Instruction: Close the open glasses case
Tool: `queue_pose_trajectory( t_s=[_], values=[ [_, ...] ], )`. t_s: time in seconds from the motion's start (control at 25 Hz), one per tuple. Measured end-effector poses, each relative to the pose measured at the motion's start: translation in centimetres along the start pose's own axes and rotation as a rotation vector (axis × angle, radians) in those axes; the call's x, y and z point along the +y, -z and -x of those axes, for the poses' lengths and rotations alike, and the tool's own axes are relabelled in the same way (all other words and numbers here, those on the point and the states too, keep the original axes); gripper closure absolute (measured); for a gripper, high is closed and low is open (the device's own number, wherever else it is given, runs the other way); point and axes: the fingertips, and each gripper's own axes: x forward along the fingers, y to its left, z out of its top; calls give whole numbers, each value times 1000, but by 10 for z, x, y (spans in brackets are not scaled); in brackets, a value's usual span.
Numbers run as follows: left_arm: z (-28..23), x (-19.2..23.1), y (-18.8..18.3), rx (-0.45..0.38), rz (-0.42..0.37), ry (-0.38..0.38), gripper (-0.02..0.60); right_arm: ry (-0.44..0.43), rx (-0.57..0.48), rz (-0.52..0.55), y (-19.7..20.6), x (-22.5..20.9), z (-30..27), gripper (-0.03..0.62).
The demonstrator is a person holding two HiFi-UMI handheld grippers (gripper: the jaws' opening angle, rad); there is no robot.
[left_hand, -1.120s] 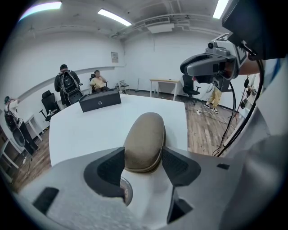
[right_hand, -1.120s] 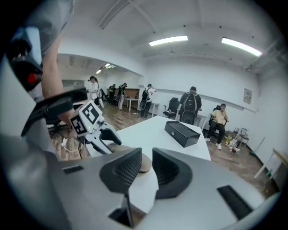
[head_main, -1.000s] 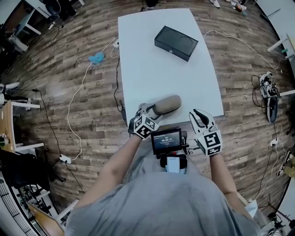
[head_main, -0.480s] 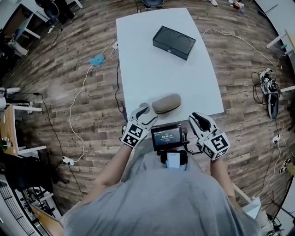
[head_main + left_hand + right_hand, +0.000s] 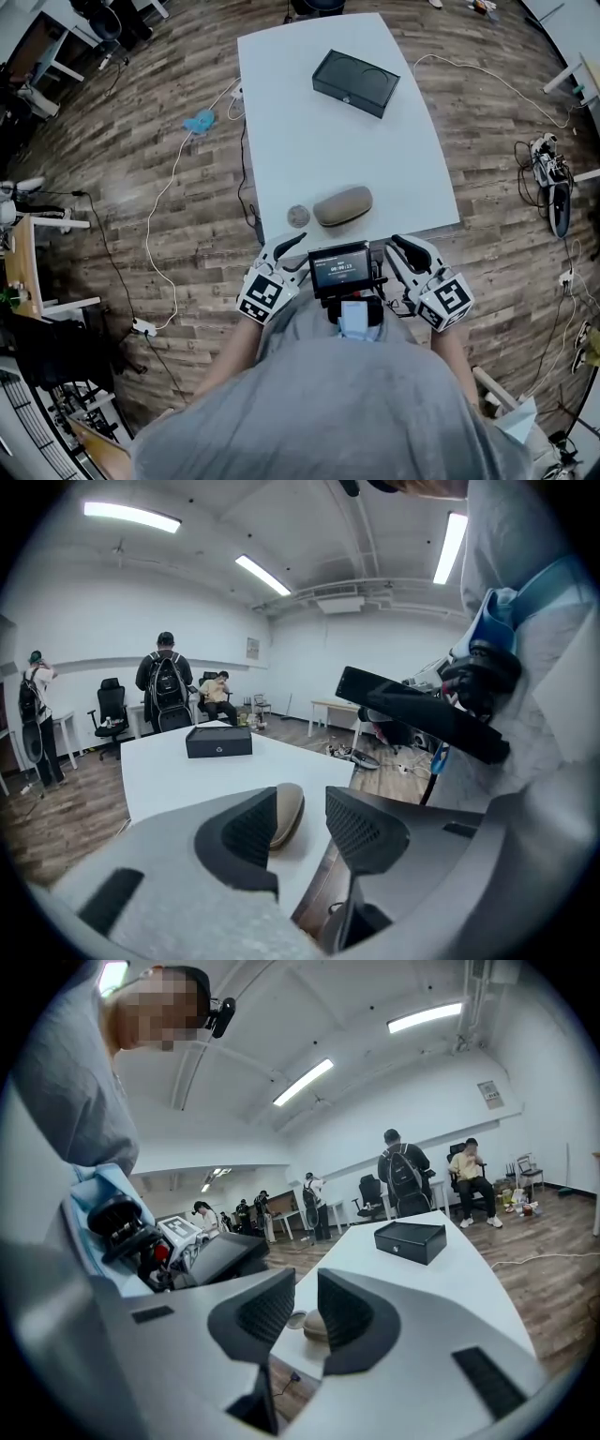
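We stand over a plank floor (image 5: 122, 187) in an open office. At far left a blue thing (image 5: 198, 121) lies on the boards, with a white cable (image 5: 161, 202) trailing past it; the white table (image 5: 319, 141) fills the middle; near its close edge a small round disc (image 5: 298, 216) sits just beside the tan glasses case (image 5: 342, 205), which lies with its lid down; a black box (image 5: 356, 82) rests well apart at the far end; gear (image 5: 548, 178) litters the floor at right. Our left gripper (image 5: 296, 242) hangs just off the table's near edge, its jaws apart though they have just been closing, with nothing between them; a chest-mounted screen (image 5: 339, 268) sits between it and our right gripper (image 5: 403, 246), whose jaws stand narrowly apart and empty; the case lies beyond both.
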Motion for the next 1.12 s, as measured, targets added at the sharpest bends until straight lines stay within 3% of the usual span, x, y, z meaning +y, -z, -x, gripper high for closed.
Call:
queue_pose_trajectory(
  t_s=[0.2, 0.36, 0.64, 1.12],
  values=[
    [-1, -11, 0, 18, -9, 26, 563, 5, -3, -12, 1, 2, 2, 510],
    [-3, -6, 5, 51, 5, 39, 565, 15, 0, -19, 6, 4, 1, 510],
    [-1, -1, 1, 29, 46, 44, 565, 7, 0, -31, 7, 8, 1, 527],
    [-8, -8, -2, 16, 50, 75, 565, 40, 26, -40, 12, 1, 1, 556]
  ],
)
